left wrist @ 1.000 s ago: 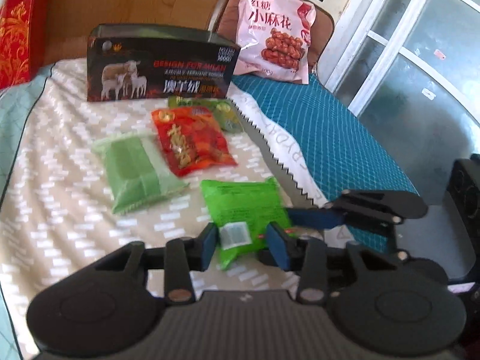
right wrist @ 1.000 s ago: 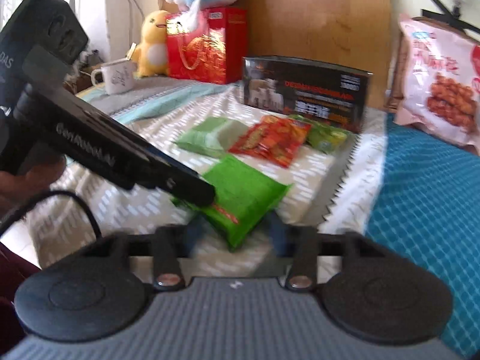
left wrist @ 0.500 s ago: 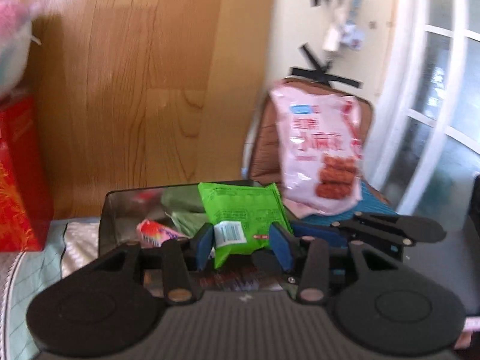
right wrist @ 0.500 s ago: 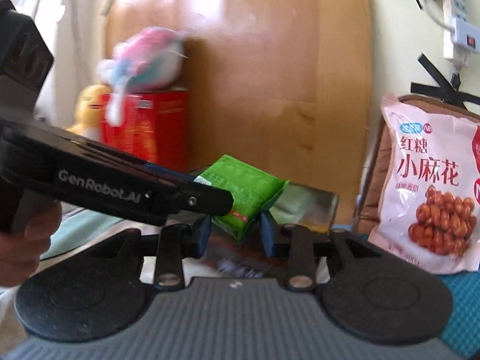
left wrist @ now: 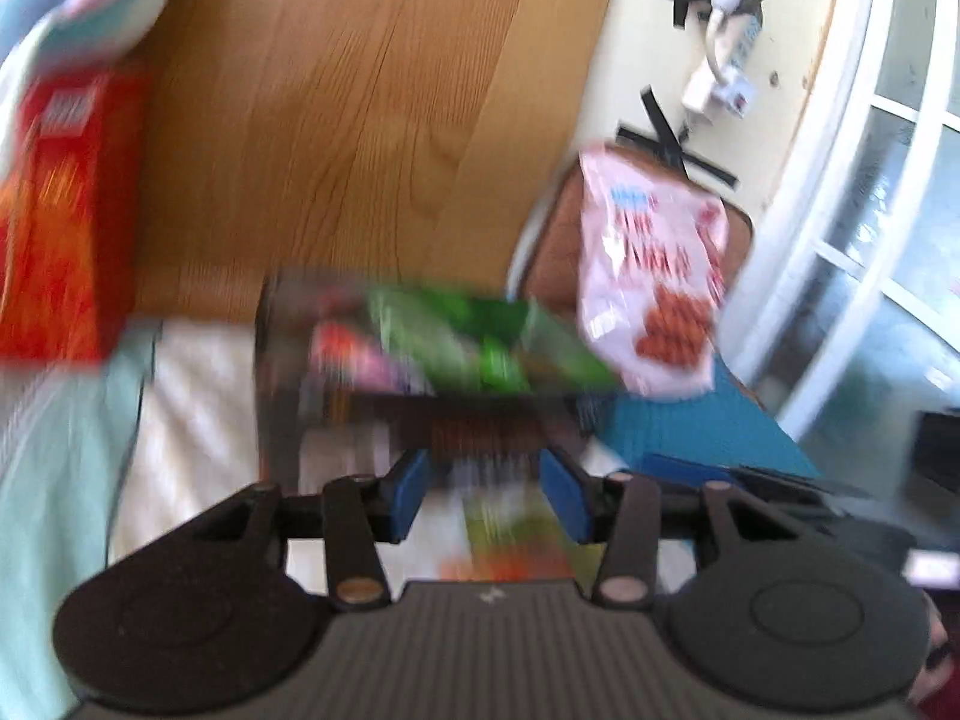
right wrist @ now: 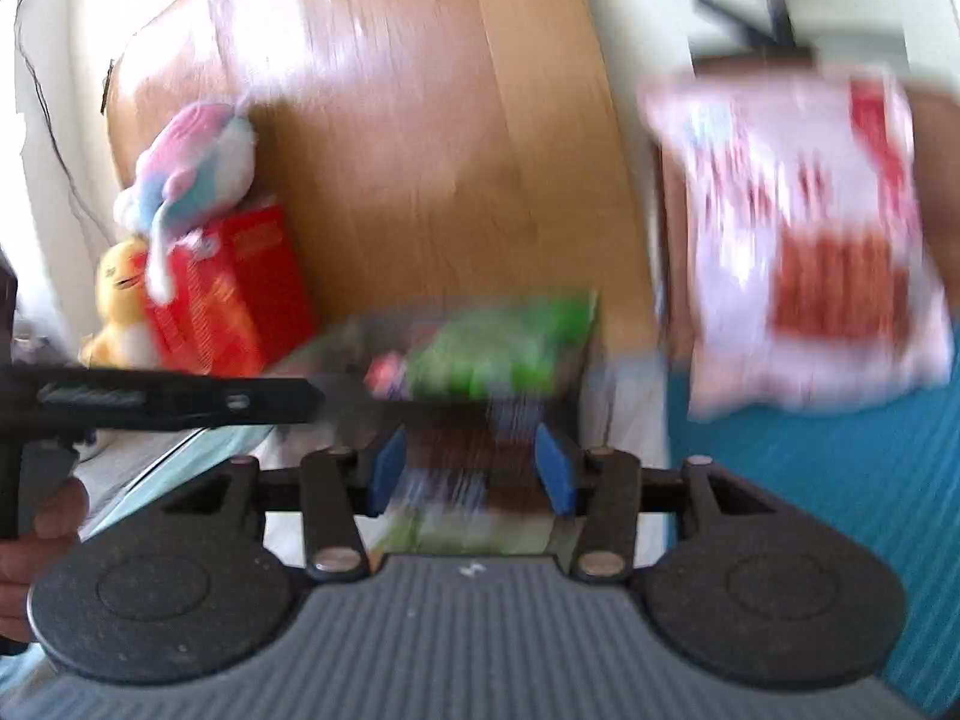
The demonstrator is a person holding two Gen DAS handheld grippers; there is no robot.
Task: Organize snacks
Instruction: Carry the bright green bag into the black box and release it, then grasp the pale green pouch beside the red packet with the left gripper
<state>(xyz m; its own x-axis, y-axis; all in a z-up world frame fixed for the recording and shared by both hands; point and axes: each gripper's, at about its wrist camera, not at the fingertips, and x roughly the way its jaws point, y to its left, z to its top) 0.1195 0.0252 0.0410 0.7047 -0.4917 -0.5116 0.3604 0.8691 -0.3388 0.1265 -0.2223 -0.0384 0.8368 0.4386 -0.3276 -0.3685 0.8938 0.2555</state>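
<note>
The view is blurred by motion. A dark open-topped box point(left wrist: 288, 384) stands on the bed against the wooden headboard, with several snack packets in it. A bright green packet point(left wrist: 474, 348) lies on top of them, also seen as the green packet point(right wrist: 498, 354) in the right wrist view. My left gripper point(left wrist: 486, 495) is open in front of the box, with nothing between its blue pads. The jaws of my right gripper point(right wrist: 470, 473) are opening, also empty, level with the box front point(right wrist: 456, 450). The left gripper point(right wrist: 300, 399) points in from the left.
A big pink snack bag point(left wrist: 654, 288) leans on a brown chair at the right. A red gift box point(right wrist: 234, 294) with plush toys point(right wrist: 186, 168) stands at the left. Blurred green and orange packets point(left wrist: 516, 546) lie on the bed below me. Blue blanket point(right wrist: 810, 480) covers the right.
Both grippers were shut on the green packet and carried it up to the box. Their jaws have now spread, and the packet lies in the box.
</note>
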